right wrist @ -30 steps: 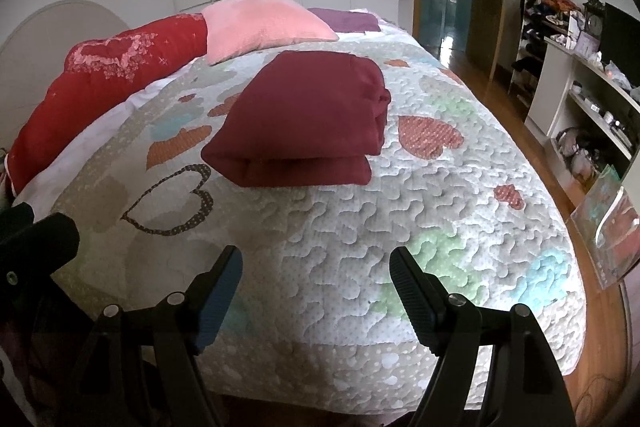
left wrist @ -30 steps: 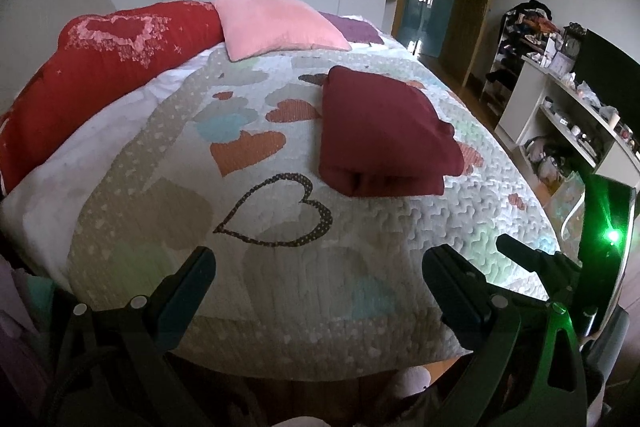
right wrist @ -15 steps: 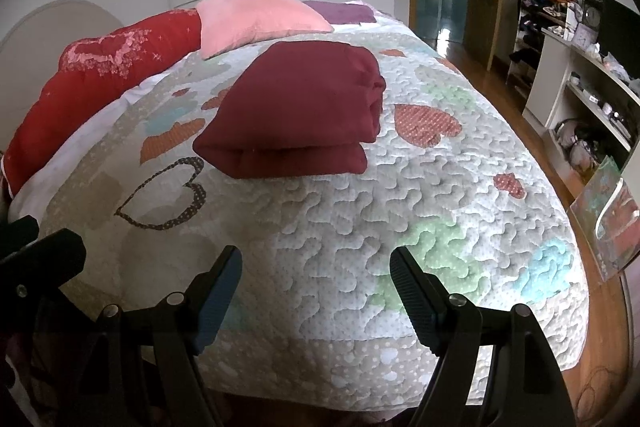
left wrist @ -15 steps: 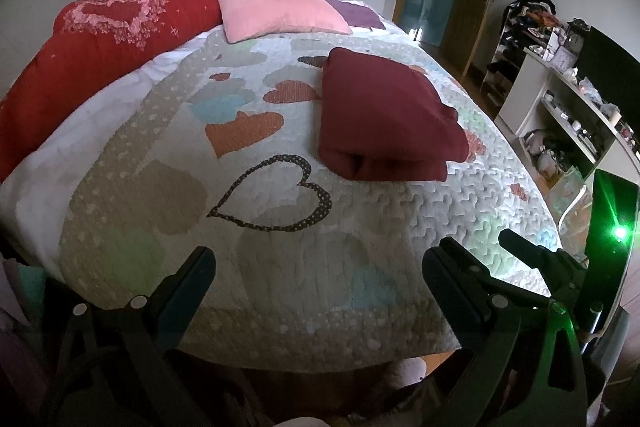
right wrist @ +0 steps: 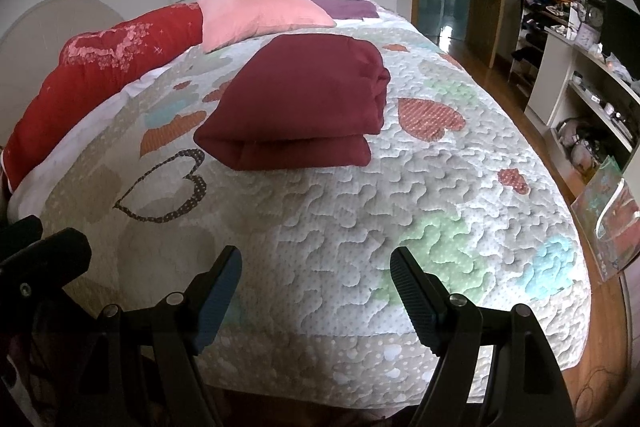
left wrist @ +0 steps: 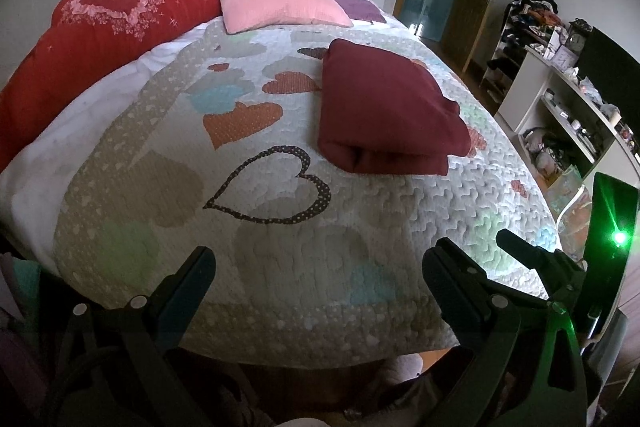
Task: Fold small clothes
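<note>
The dark red folded cloth garment lies flat on the quilted heart-patterned bedspread, well ahead of both tongs and touching neither. The left gripper is released, its jaws spread wide with only bedspread between them; the garment sits ahead and slightly right of it. The right gripper is likewise released and empty; the garment sits ahead and slightly left. A pink square pillow and a red embroidered cushion lie beyond the garment.

The left hand-held gripper is showing black fingers with silver screws. The right hand-held gripper is wearing ribbed bluish pads on black arms.
</note>
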Available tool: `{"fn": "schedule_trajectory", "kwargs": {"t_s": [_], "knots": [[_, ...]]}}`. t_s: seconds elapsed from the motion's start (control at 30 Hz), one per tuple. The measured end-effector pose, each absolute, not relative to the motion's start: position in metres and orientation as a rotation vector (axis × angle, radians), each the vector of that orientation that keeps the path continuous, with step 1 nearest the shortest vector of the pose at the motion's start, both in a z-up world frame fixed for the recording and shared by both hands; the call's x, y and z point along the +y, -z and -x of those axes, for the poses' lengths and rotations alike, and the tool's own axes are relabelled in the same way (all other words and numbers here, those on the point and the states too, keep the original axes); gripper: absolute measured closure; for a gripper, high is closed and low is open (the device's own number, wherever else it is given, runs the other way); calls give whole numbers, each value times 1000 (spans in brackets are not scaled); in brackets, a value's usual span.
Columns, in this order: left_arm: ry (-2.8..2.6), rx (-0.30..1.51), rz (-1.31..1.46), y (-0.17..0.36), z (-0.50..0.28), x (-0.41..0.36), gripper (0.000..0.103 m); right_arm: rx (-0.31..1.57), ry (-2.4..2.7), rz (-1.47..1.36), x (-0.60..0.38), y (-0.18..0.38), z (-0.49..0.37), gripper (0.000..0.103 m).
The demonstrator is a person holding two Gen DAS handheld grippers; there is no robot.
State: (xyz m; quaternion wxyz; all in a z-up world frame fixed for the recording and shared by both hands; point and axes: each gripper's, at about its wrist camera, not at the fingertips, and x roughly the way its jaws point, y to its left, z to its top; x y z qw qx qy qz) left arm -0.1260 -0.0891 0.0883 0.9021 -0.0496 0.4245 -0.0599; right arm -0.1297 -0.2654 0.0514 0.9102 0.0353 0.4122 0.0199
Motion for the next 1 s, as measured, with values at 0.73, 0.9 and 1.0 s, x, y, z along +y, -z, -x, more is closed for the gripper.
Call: {"fn": "schedule_trajectory", "kwargs": {"t_s": [0.73, 0.9, 1.0], "knots": [[122, 913, 124, -80, 122, -88, 0, 861, -42, -71, -265, -48, 129, 21], [126, 927, 132, -77, 120, -87, 0, 864, -45, -71, -266, -46, 128, 21], [127, 938, 138, -76, 119, -87, 0, 865, -47, -70, -267, -45, 128, 21]]}}
